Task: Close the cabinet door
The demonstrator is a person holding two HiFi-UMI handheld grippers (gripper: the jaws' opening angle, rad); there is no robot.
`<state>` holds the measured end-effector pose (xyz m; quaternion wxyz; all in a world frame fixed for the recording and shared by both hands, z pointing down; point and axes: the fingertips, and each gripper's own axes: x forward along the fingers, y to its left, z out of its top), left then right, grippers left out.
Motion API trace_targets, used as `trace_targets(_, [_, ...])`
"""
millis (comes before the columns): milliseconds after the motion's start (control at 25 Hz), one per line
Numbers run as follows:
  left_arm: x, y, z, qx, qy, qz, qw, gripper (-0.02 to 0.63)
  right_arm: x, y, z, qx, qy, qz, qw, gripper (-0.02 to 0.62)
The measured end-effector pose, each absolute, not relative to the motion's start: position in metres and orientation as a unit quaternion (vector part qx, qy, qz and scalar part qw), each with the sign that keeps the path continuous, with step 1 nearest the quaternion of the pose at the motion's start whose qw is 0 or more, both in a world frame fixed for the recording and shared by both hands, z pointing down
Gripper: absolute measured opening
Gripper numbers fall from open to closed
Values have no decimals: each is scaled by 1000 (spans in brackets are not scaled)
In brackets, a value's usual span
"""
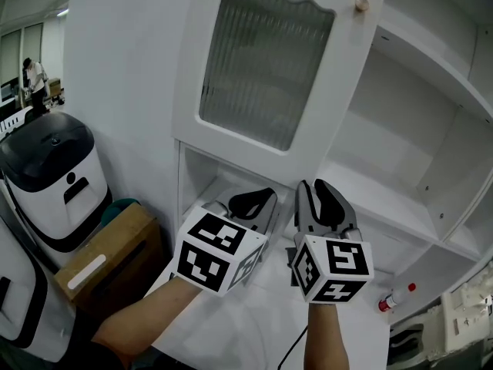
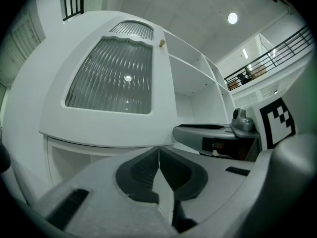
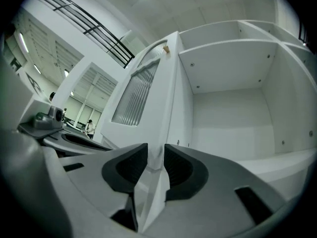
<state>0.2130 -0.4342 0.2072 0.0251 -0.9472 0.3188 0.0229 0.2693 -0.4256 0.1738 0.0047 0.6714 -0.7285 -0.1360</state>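
1. White cabinet with bare shelves. Its door stands open and swung out to the left, with a ribbed glass pane and a small knob at the top corner.
2. Left gripper is low, just under the door's bottom edge. Jaws are together at the tips with nothing between them, and it rests close over the surface.
3. Right gripper is just beside the left one, under the door's free lower corner.
4. Right gripper view: jaws are narrow, and the door's lower edge fills the gap from pad to pad. The gripper is closed on it.
5. Left gripper view: the door looms above the closed gripper.
6. Cardboard box sits at lower left. A red-capped bottle lies on the surface at right, well apart from both grippers.
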Motion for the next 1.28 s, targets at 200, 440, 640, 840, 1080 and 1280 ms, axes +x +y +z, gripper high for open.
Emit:
trace_targets(200, [203, -430, 208, -948, 316, 21, 20, 12, 257, -416, 174, 670, -731, -128, 0, 106])
trace_targets(440, [176, -419, 206, -951, 308, 23, 20, 12, 232, -402, 175, 681, -722, -123, 8, 106])
trace_targets(640, [149, -409, 205, -951, 308, 16, 25, 12, 201, -390, 178, 688, -714, -125, 19, 95])
trace_targets(840, [124, -400, 206, -954, 300, 12, 26, 12, 170, -376, 182, 694, -709, -119, 23, 80])
trace_targets(1080, [96, -385, 208, -956, 291, 12, 25, 11, 134, -359, 190, 700, -704, -118, 28, 46])
trace_targets(1280, [79, -373, 208, -960, 279, 11, 30, 12, 109, -348, 195, 698, -710, -91, 18, 23])
